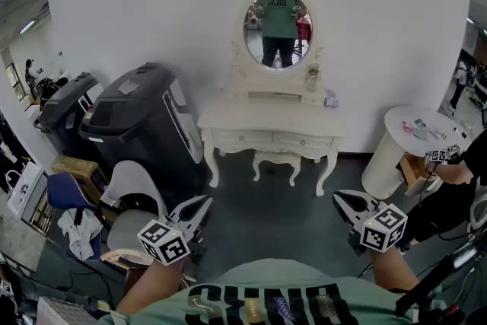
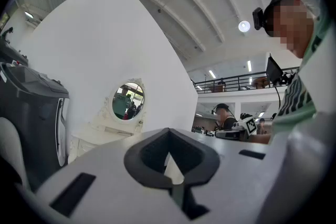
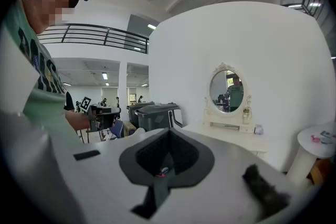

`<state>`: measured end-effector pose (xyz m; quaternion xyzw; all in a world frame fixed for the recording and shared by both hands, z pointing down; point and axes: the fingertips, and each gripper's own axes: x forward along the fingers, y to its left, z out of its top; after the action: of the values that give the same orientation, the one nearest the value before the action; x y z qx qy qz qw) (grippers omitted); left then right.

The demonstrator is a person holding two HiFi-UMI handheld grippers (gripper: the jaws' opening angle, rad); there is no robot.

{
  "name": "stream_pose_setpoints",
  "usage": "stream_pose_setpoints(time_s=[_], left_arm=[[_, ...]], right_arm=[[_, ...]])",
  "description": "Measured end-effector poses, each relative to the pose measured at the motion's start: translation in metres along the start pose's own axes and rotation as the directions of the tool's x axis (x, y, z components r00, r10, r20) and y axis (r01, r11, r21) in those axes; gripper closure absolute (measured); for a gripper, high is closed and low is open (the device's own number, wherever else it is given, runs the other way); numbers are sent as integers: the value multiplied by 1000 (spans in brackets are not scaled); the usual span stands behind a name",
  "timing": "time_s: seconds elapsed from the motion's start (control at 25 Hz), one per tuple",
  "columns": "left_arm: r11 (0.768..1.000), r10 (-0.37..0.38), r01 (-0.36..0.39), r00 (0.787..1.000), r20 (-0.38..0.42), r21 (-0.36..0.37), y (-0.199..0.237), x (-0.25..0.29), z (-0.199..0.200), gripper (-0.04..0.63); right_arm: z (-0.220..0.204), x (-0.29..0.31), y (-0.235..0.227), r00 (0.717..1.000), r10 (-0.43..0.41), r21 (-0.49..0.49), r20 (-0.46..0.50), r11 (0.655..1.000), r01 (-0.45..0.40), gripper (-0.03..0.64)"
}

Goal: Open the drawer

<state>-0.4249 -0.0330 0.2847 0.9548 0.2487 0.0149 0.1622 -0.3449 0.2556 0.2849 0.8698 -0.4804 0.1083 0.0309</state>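
Note:
A white dressing table (image 1: 270, 120) with an oval mirror (image 1: 278, 19) stands against the far wall. Two shut drawers (image 1: 243, 138) run along its front. Both grippers hang low and well short of it, over the dark floor. My left gripper (image 1: 199, 207) is shut and holds nothing. My right gripper (image 1: 346, 203) has its jaws together and is also empty. In the left gripper view the left gripper (image 2: 169, 157) points level toward the table (image 2: 100, 136). In the right gripper view the right gripper (image 3: 167, 157) points at the table (image 3: 231, 131) from the left.
Two black bins (image 1: 144, 118) stand left of the table, with a white chair (image 1: 133, 190) and a blue chair (image 1: 67, 190) in front of them. A round white table (image 1: 422, 129) and another person's arm (image 1: 456, 171) are at the right. A small bottle (image 1: 313, 74) stands on the tabletop.

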Motion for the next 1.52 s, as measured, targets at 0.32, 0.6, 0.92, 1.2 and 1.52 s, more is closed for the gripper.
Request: stream_pose_setpoints(time_s=[0.32,0.6,0.92,1.2,1.52], left_arm=[[1000,-3,3,1000,8,13,-11,13,-1,594],[1000,-2,2,1000,12,15,-24,29,-7,594],[1000,7,-7,1000,23,8,-52,62,-22,594],[1000,-4,4,1000,7,-2,-90,101,-48,594],[999,-26,25,999,-47,-21,-112,138,-70,594]], right_arm=[[-4,-6,-14,1000,5,10,11,1000,-5,614],[-4,-18,-24,999,23,25,43,999,-24,612],[-15,-54,-51,998,26,12,56,1000,-27,612],[-31,-90,-83,997,37,36,64,999,-39,612],[-47,-108,-112,997,37,91,69,995,-43,612]])
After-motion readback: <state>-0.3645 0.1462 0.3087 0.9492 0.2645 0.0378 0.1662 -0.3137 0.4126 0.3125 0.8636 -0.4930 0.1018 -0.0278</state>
